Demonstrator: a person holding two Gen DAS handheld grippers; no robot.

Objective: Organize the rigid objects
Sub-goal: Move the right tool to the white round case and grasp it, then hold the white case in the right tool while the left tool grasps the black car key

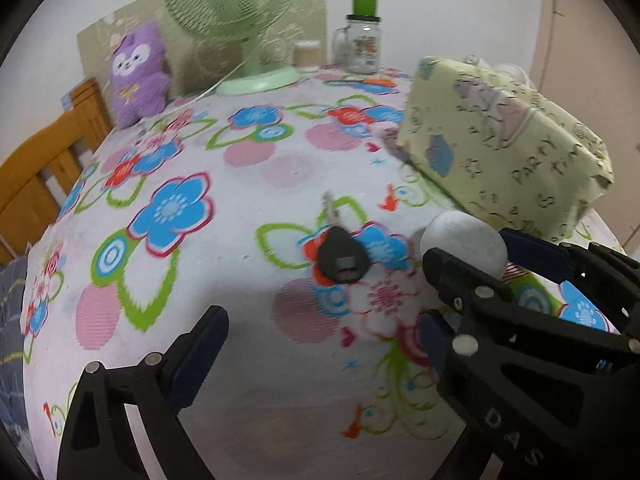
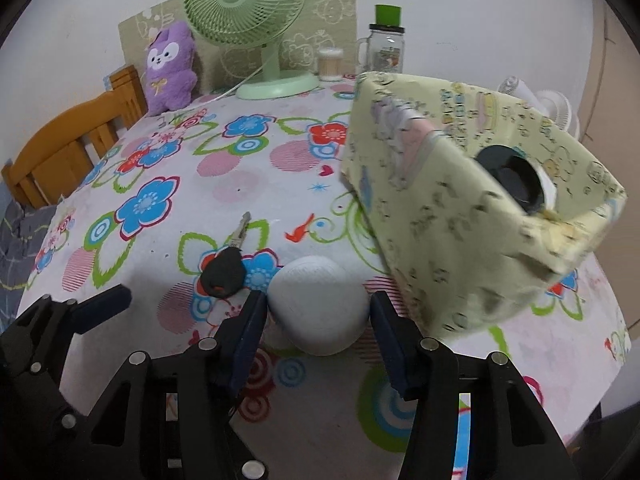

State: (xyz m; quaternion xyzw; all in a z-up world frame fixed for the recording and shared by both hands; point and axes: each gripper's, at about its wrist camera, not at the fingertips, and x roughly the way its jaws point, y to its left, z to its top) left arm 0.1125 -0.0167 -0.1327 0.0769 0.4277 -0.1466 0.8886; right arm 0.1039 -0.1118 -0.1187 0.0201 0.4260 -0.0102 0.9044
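A white egg-shaped object (image 2: 318,306) lies on the flowered tablecloth between the fingers of my right gripper (image 2: 318,328), which is open around it; whether the pads touch it I cannot tell. In the left wrist view the white object (image 1: 466,244) sits between the right gripper's fingers (image 1: 448,276). A black-headed key (image 1: 340,256) lies just left of it, also seen in the right wrist view (image 2: 226,268). My left gripper (image 1: 320,340) is open and empty, low over the cloth in front of the key. A pale yellow patterned box (image 2: 460,200) stands at the right with a dark round item (image 2: 512,184) inside.
A green fan (image 2: 256,28), a purple plush toy (image 2: 170,68), a glass jar with a green cap (image 2: 386,46) and a small cotton-swab container (image 2: 330,64) stand along the far edge. A wooden chair (image 2: 72,144) is at the table's left side.
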